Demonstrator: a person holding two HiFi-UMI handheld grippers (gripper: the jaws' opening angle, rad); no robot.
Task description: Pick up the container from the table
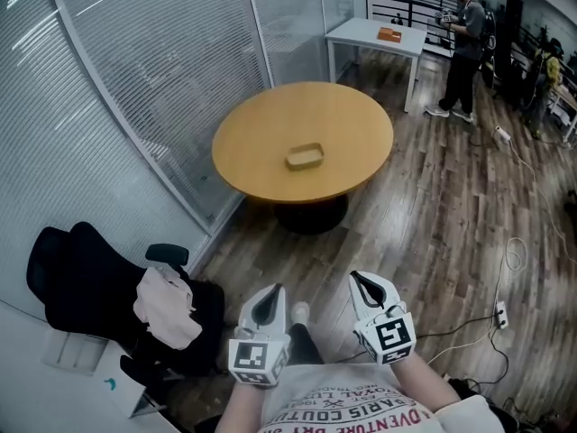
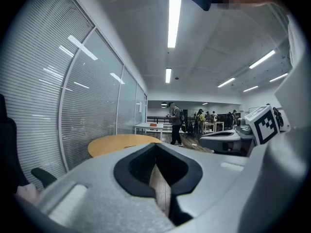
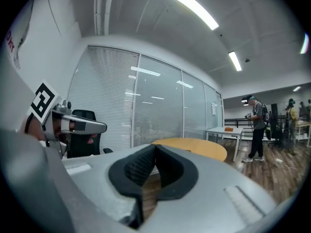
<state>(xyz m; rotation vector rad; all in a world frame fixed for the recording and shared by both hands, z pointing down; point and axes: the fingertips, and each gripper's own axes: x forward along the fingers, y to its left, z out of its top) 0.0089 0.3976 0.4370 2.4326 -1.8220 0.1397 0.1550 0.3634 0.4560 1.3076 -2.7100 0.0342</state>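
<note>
A small tan container (image 1: 305,156) rests near the middle of a round wooden table (image 1: 261,142). Both grippers are held close to the person's body, well short of the table. My left gripper (image 1: 268,306) is shut with nothing between its jaws. My right gripper (image 1: 367,289) is shut and empty too. In the left gripper view the jaws (image 2: 156,149) meet at their tips, and the round table (image 2: 116,142) shows far ahead. The right gripper view shows its jaws (image 3: 154,152) closed, with the table (image 3: 199,146) beyond them.
A black office chair (image 1: 90,291) with a pale cloth (image 1: 165,307) on it stands at the left by a glass wall with blinds (image 1: 144,70). A white table (image 1: 377,39) and a standing person (image 1: 464,48) are farther back. Cables (image 1: 505,269) lie on the wood floor at the right.
</note>
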